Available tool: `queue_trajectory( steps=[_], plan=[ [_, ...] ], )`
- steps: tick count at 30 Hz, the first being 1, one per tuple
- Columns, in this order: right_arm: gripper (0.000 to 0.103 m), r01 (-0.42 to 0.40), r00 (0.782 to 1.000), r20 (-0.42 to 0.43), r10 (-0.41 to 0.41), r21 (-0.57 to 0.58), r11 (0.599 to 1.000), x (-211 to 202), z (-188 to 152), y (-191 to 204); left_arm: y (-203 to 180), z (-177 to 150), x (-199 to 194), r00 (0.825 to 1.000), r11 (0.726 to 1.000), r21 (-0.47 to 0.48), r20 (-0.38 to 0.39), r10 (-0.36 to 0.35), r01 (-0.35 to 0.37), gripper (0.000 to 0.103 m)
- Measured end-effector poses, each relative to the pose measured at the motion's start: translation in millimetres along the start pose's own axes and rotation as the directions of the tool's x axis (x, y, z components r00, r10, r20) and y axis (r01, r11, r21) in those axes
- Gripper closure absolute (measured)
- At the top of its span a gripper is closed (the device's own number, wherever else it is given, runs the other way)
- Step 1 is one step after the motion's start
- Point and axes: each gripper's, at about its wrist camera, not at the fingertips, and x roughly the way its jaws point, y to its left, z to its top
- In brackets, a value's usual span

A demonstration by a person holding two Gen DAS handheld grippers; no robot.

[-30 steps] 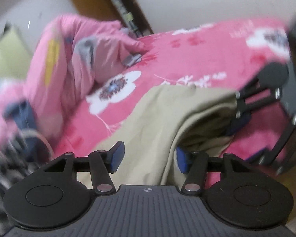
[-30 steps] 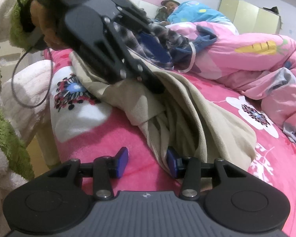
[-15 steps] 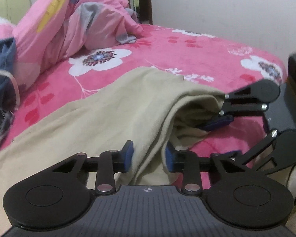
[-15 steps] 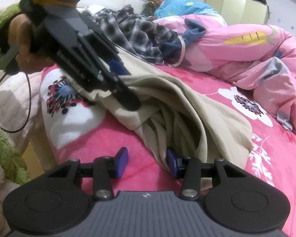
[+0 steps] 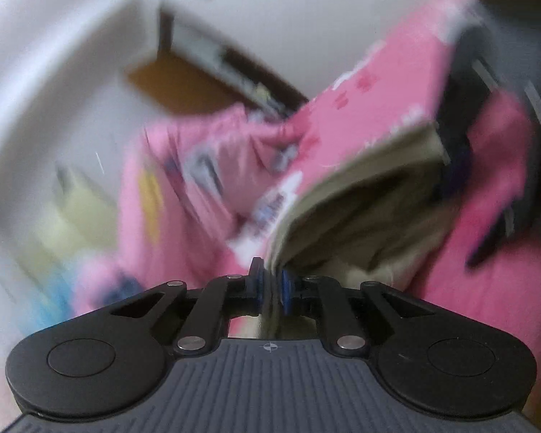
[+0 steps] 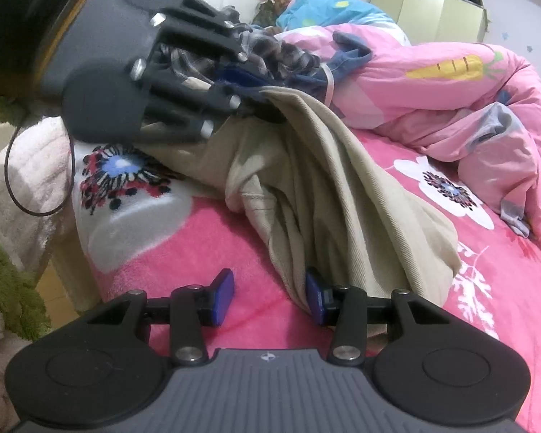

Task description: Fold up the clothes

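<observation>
Beige cloth: the trousers [image 6: 328, 187] lie crumpled on the pink sheet [image 6: 205, 252] near the bed's near edge, one end lifted.
Left gripper [image 5: 270, 285]: pads pinched together on a beige fold, cloth squeezed thin between them. My guess is it grabs that end to pull the trousers straight for a fold.
Right gripper [image 6: 268, 294]: fingers apart, nothing clamped. The right pad [image 6: 315, 297] just touches the beige edge, the left one sits over bare sheet. Looks parked, ready to take a corner.
Left view: super blurry, but it's the only one showing the pinch itself up close.
Right view: sharp; shows the whole heap, the left tool up at the far left, the pink duvet [image 6: 451, 83] and a person lying at the far end.
</observation>
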Motion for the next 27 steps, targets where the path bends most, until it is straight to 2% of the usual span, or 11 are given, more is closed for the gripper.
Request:
queue_trajectory(
  steps=[2,4,7,10,12,15,16,18,20,21,27],
  plan=[
    [0.056,-0.004,1.0,0.0,0.004,0.028,1.0,-1,0,-3,-16,-7,-3,1.0,0.998,0.063,0.003,-0.024,0.024,0.09],
    [0.056,-0.006,1.0,-0.007,0.006,0.047,0.999,-3,3,-4,-5,-9,-5,0.997,0.997,-0.021,-0.017,-0.072,0.071,0.083],
    [0.056,-0.013,1.0,-0.011,0.014,0.097,0.995,-8,9,-9,18,-10,-6,0.995,0.986,-0.145,-0.043,-0.089,0.082,0.059],
    [0.056,-0.042,0.999,0.024,0.039,0.183,0.982,-16,14,-14,43,-14,-7,0.987,0.941,-0.313,-0.05,-0.151,0.128,0.049],
    [0.056,-0.07,0.996,0.068,0.054,0.254,0.965,-22,17,-15,58,-19,-5,0.978,0.889,-0.427,-0.045,-0.203,0.165,0.049],
    [0.061,-0.109,0.99,0.121,0.068,0.379,0.919,-24,18,-19,74,-30,3,0.954,0.774,-0.59,-0.021,-0.299,0.229,0.049],
    [0.065,-0.12,0.989,0.128,0.072,0.419,0.9,-22,18,-21,73,-33,5,0.951,0.757,-0.61,-0.017,-0.309,0.235,0.049],
    [0.072,-0.14,0.987,0.134,0.084,0.496,0.857,-16,17,-25,70,-39,9,0.946,0.729,-0.64,-0.012,-0.324,0.242,0.05],
    [0.081,-0.148,0.987,0.135,0.089,0.543,0.826,-9,18,-26,67,-43,14,0.94,0.703,-0.665,-0.004,-0.342,0.253,0.068],
    [0.083,-0.136,0.989,0.126,0.078,0.558,0.819,-5,20,-26,65,-45,16,0.933,0.686,-0.676,0.004,-0.36,0.268,0.072],
    [0.09,-0.055,0.996,0.09,-0.008,0.674,0.737,13,24,-38,56,-51,6,0.936,0.699,-0.656,0.032,-0.351,0.285,0.078]
  ],
)
